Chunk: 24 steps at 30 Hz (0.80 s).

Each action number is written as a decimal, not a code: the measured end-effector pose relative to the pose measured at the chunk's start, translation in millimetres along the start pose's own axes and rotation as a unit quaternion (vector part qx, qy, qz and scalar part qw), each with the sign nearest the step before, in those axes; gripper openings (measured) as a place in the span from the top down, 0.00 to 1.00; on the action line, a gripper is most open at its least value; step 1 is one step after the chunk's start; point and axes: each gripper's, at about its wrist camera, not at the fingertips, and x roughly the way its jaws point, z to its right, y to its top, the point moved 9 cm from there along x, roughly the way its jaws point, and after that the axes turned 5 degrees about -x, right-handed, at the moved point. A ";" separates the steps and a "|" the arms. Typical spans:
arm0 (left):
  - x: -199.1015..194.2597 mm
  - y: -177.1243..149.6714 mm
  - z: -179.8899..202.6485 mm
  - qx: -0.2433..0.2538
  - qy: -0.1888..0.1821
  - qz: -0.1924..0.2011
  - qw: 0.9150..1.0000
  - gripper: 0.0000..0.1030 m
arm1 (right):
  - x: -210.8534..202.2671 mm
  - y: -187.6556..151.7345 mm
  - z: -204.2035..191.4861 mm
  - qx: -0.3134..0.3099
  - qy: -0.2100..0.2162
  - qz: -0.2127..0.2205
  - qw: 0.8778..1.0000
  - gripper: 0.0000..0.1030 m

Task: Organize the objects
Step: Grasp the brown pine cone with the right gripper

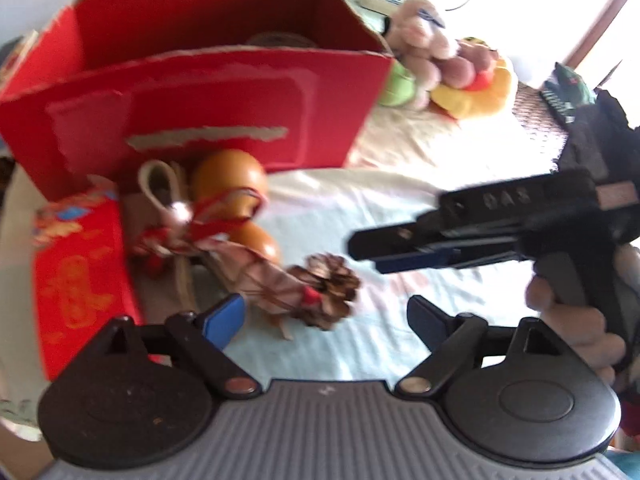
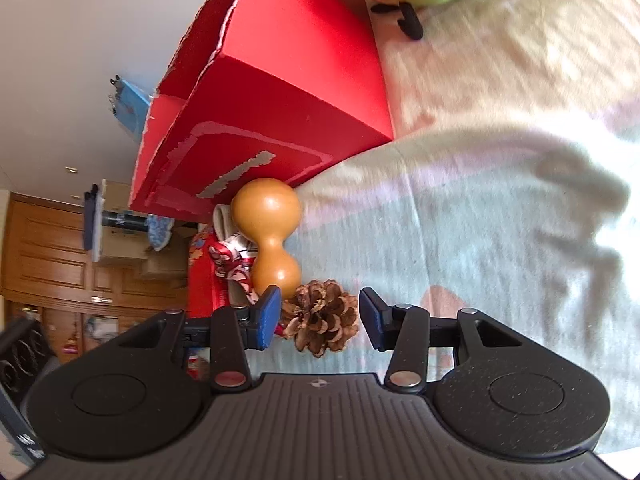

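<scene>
Right gripper (image 2: 318,322) wide open, blue pads either side of pine cone (image 2: 320,322), not clearly touching it. Cone lies on pale bedsheet (image 2: 500,240), just beside gourd (image 2: 268,236), which sits against red box (image 2: 288,92). Left gripper (image 1: 326,322) also wide open, empty, hovering near the cone; blurry view. Wrapped bundle with red ribbon (image 1: 240,256) beside gourd. Plush toys (image 1: 440,64) behind box.

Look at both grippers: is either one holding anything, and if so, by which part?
Nothing is held. The right gripper is open with its fingers either side of the pine cone, not closed on it. The left gripper is open and empty.
</scene>
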 end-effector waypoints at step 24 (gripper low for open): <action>59.1 -15.1 18.7 0.036 0.018 -0.041 0.998 0.17 | 11.8 1.6 16.6 0.037 0.027 -0.053 0.998 0.60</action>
